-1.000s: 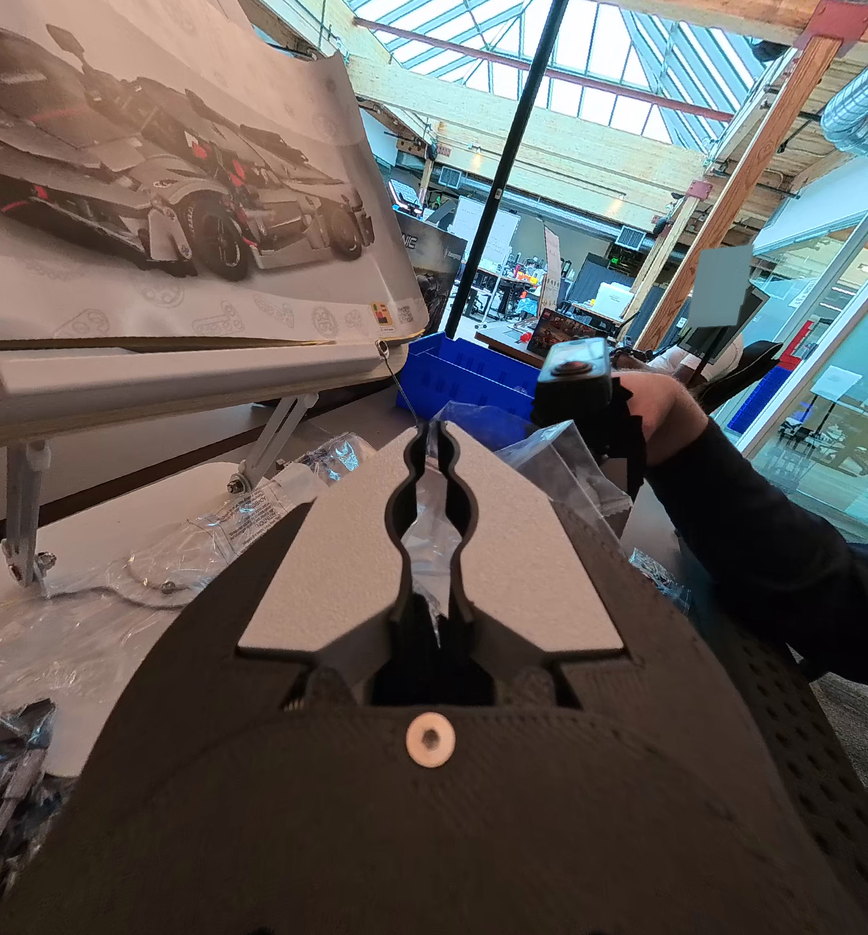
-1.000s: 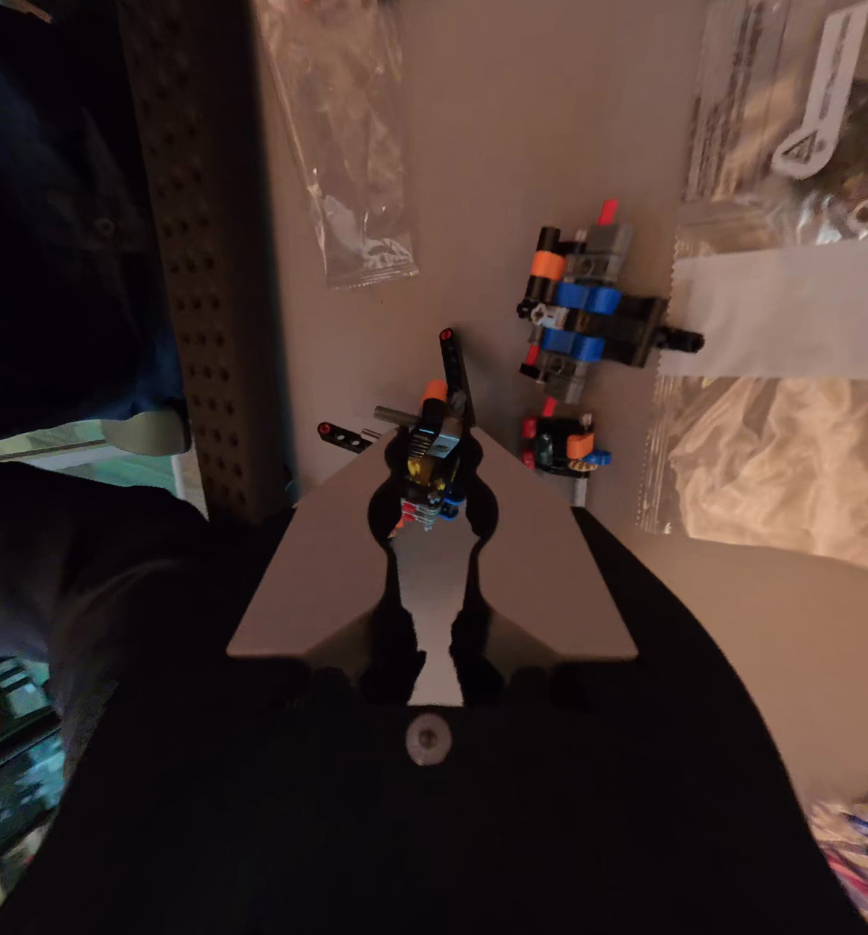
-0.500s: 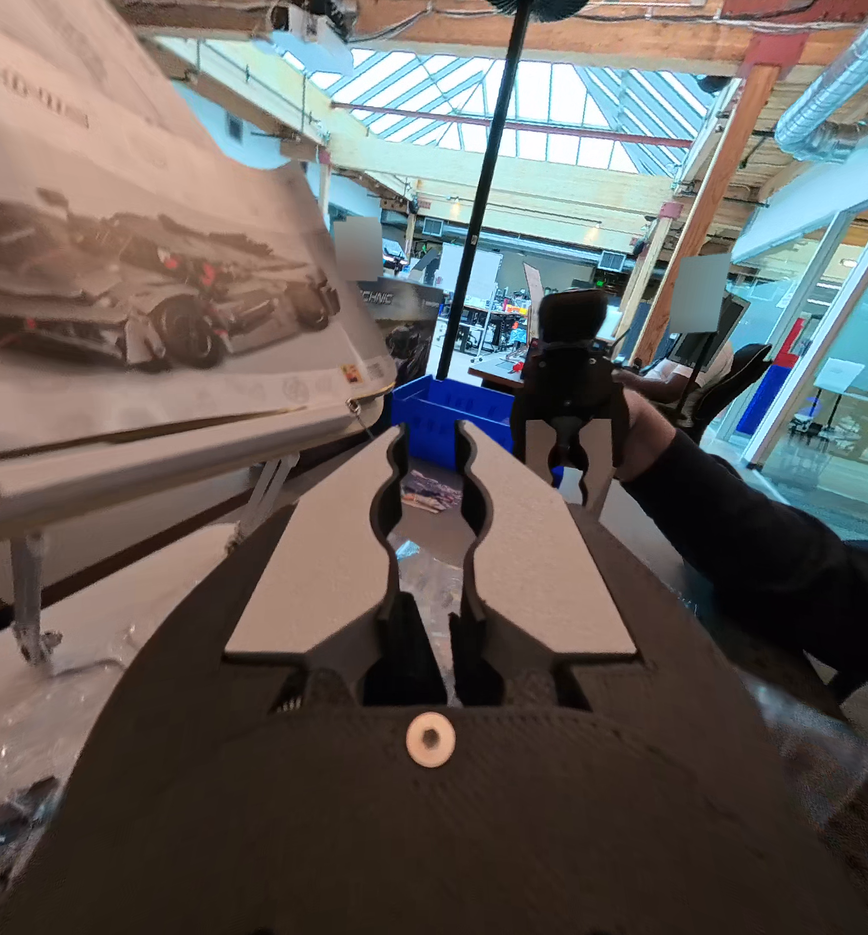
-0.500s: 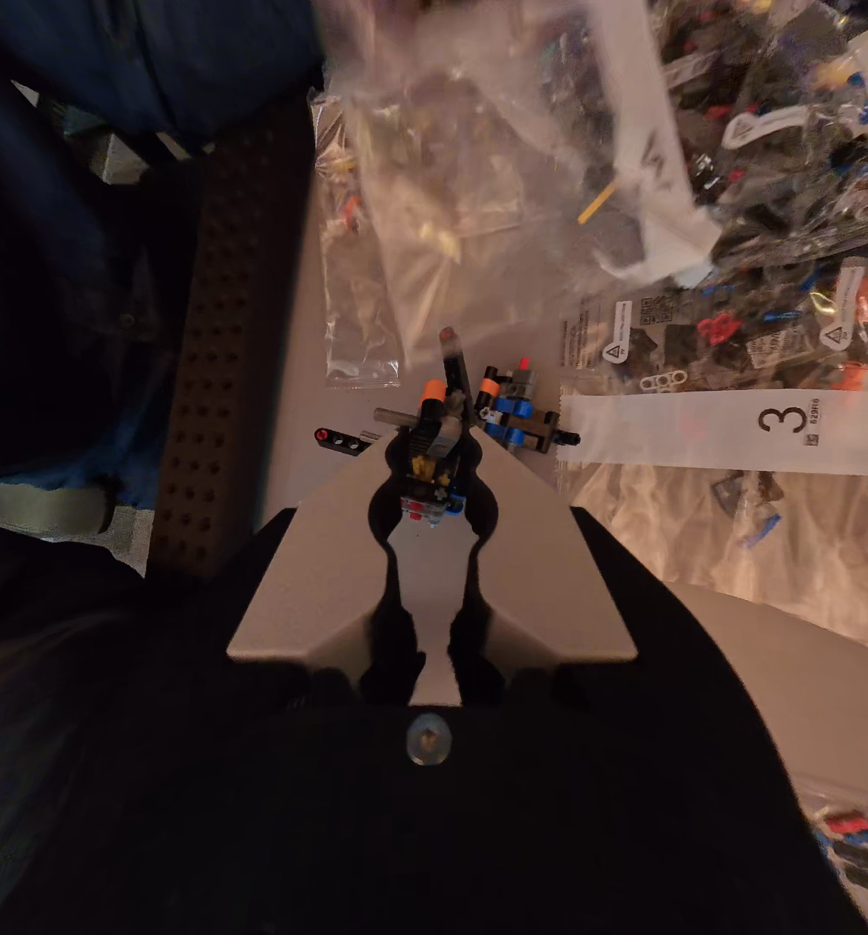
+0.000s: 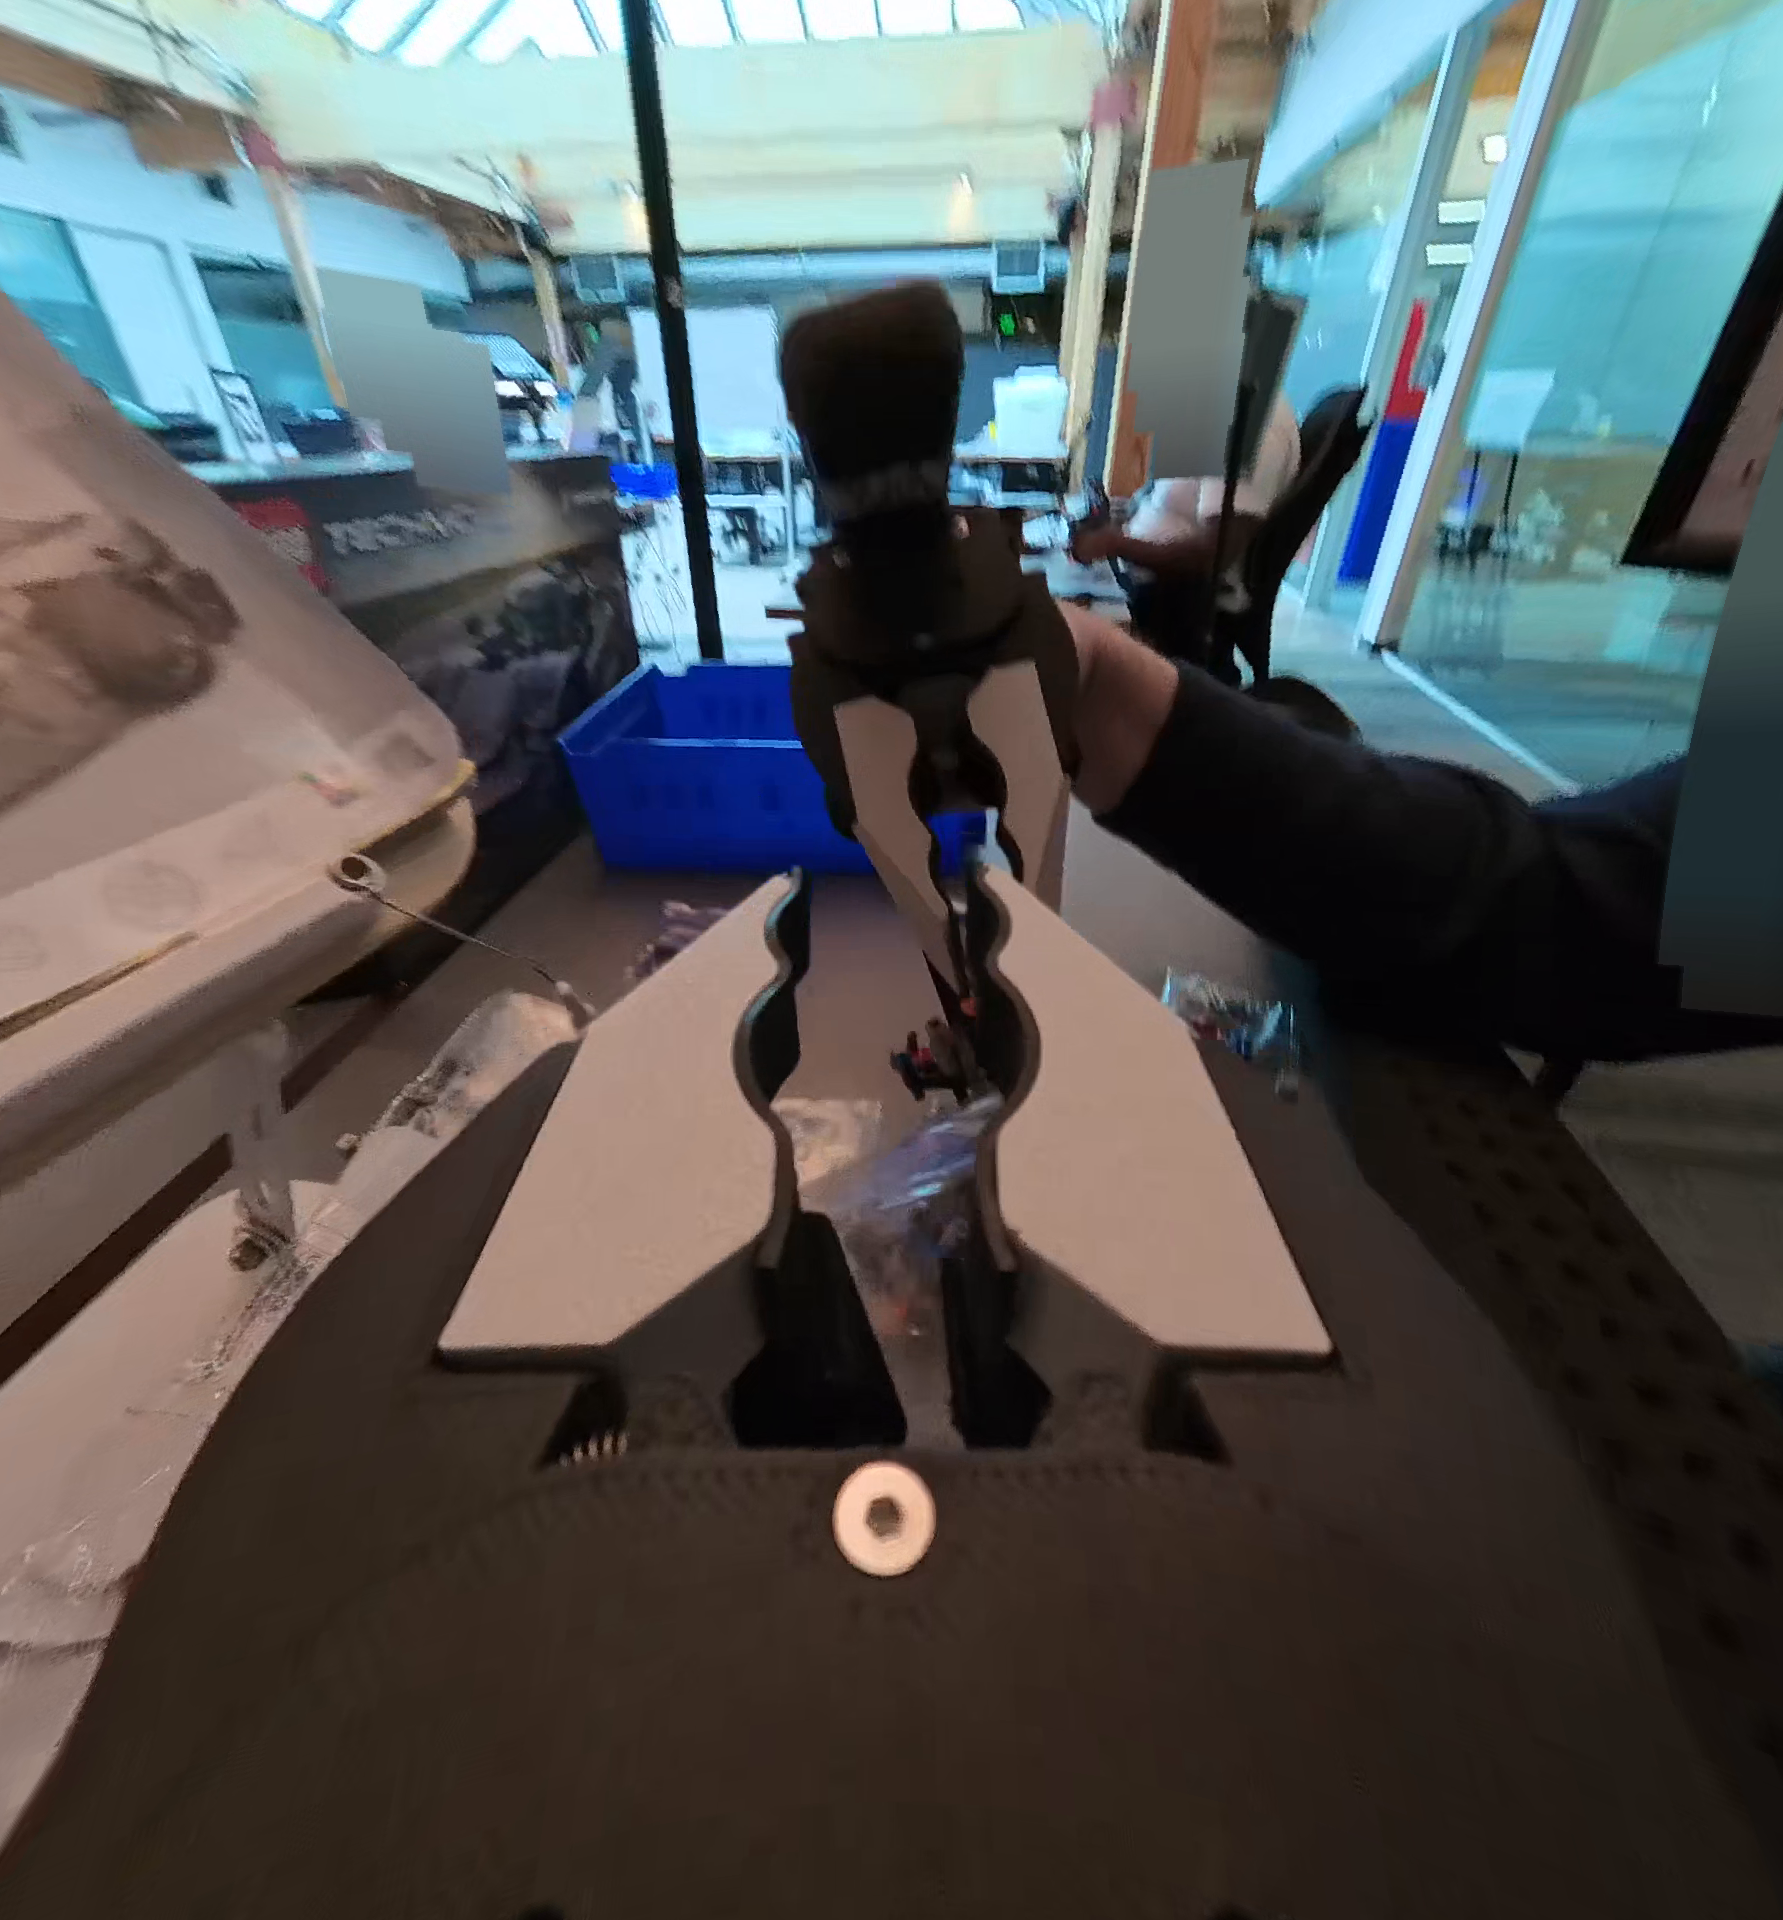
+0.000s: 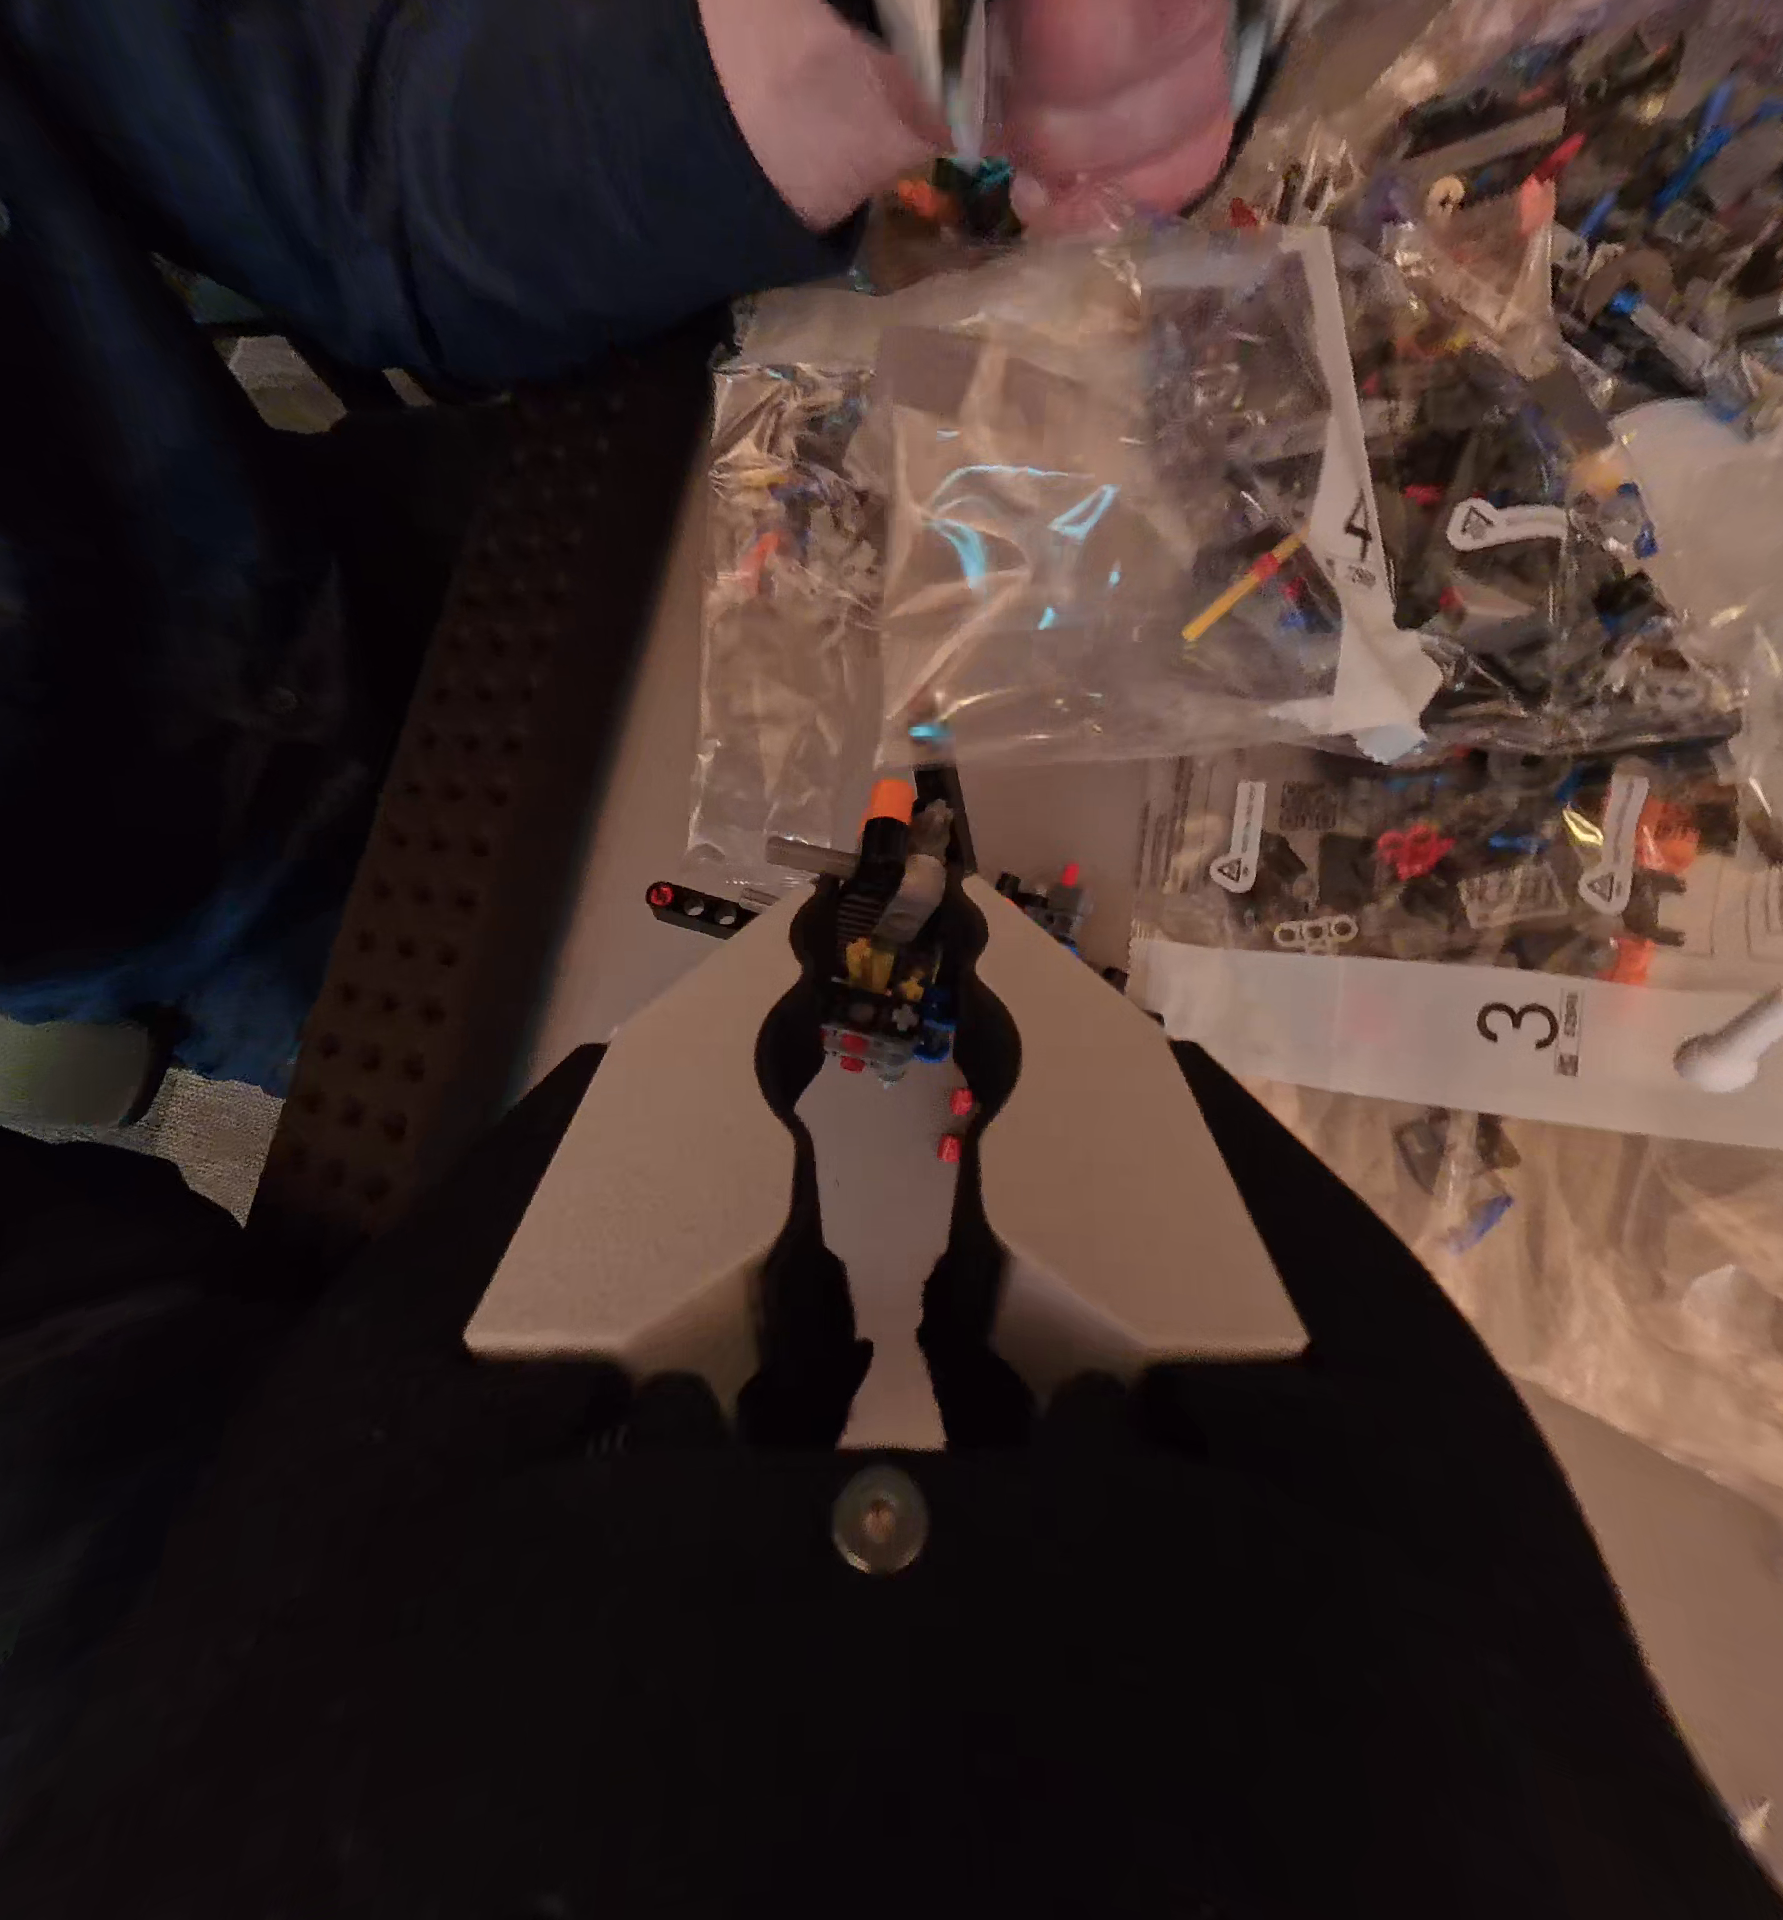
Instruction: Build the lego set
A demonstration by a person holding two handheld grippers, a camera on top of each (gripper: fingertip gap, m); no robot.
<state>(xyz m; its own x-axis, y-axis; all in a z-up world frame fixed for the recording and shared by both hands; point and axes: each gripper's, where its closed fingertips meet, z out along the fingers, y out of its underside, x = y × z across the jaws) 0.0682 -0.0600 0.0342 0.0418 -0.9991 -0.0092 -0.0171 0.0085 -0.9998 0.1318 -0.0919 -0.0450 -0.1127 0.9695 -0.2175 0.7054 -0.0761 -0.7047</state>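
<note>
Lego sub-assembly (image 6: 885, 935), a small cluster of black, grey, yellow and blue pieces with an orange cap on top, is sitting between the jaws of the right gripper (image 6: 885, 883), which are closing on it near their tips. A grey axle is sticking out of it to the left, and small red pins are showing at its lower edge. In the left wrist view the same gripper (image 5: 954, 904) is pointing downward in front of a blue bin (image 5: 700, 779), held by a hand (image 5: 1115, 707) in a dark sleeve, and the little assembly (image 5: 944, 1049) is hanging at its tips.

The left gripper (image 5: 887, 894) is standing with its jaws moderately apart and nothing gripped between them. The right gripper's tips and the assembly are reaching into this gap, close to the right jaw; I cannot tell if they are touching.

Below the right gripper, the table (image 6: 638, 810) is carrying several clear plastic bags (image 6: 1126, 540) of loose parts, two of them with white numbered strips. A short black beam (image 6: 695, 906) with a red pin is lying just left of the jaws, and another small built piece (image 6: 1053, 899) is lying just right of them. At the left of the left wrist view, an instruction booklet (image 5: 139, 644) is resting on a white stand (image 5: 191, 987).
</note>
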